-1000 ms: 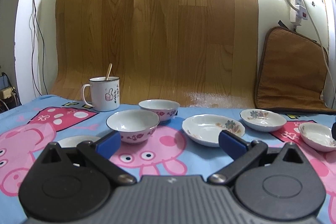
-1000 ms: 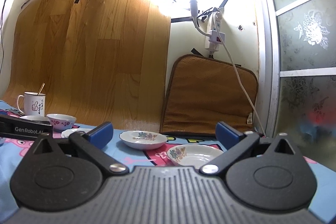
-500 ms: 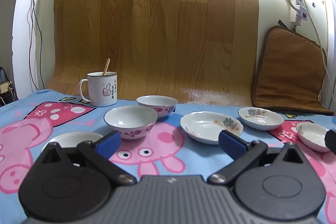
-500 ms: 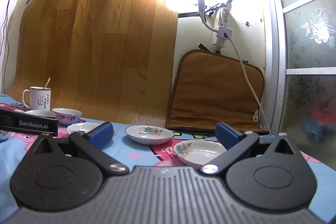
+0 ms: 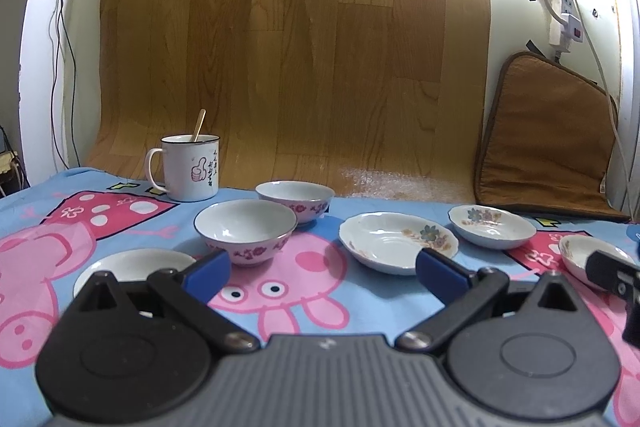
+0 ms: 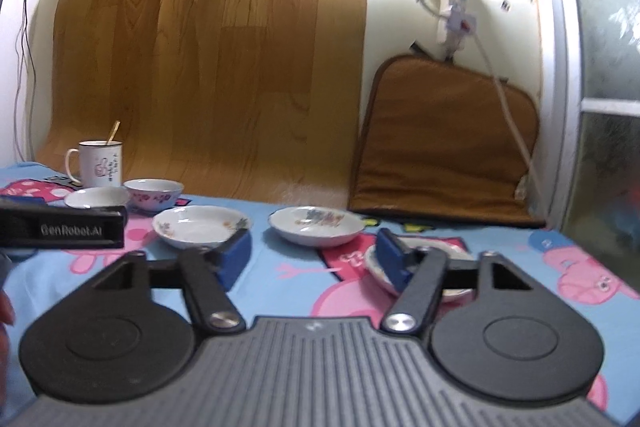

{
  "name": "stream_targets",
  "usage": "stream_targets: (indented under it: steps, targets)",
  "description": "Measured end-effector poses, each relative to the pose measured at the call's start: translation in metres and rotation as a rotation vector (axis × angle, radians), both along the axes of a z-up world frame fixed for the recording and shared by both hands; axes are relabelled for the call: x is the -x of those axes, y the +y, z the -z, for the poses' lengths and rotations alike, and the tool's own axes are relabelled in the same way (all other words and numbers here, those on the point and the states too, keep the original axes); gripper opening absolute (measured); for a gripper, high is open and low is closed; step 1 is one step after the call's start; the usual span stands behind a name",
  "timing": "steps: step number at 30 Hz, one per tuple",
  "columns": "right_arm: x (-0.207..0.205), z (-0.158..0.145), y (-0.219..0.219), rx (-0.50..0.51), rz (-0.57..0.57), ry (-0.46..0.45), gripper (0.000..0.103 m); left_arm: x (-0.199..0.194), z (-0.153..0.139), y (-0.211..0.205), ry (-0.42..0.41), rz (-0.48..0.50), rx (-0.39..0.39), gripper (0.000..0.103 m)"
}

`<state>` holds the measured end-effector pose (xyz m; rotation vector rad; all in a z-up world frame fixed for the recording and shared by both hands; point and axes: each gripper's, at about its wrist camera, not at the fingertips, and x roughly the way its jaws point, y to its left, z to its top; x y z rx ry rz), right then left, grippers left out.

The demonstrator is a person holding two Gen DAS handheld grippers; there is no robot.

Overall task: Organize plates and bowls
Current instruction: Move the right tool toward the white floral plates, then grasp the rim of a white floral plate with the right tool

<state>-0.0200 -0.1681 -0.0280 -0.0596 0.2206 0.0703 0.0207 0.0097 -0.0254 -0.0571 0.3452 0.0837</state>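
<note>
Two floral bowls [image 5: 245,230] [image 5: 295,195] are set touching on the cartoon-print cloth [image 5: 320,279], with a plain plate [image 5: 132,265] at near left. Three flowered plates [image 5: 398,241] [image 5: 491,225] [image 5: 588,259] are ranged to the right. Behind stands a mug [image 5: 191,167]. Left tongs [image 5: 322,273] and right tongs [image 6: 314,253] are held spread, nothing gripped.

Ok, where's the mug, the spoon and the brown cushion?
mug [image 5: 192,171], left wrist view, on its white side.
spoon [image 5: 198,125], left wrist view, on its handle.
cushion [image 6: 444,143], right wrist view, on its middle.
</note>
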Motion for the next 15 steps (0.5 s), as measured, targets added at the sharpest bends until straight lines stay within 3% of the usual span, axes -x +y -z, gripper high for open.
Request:
stream_targets:
  steps: [4,15]
  targets:
    - [-0.008,-0.004,0.000,-0.057,-0.042,0.063,0.046,-0.002,0.000,0.002,0.015,0.003,0.013,0.093]
    - [-0.022,-0.004,0.002,-0.093,-0.069,0.156,0.046,-0.002,0.001,0.006,0.024,0.000,0.039,0.100]
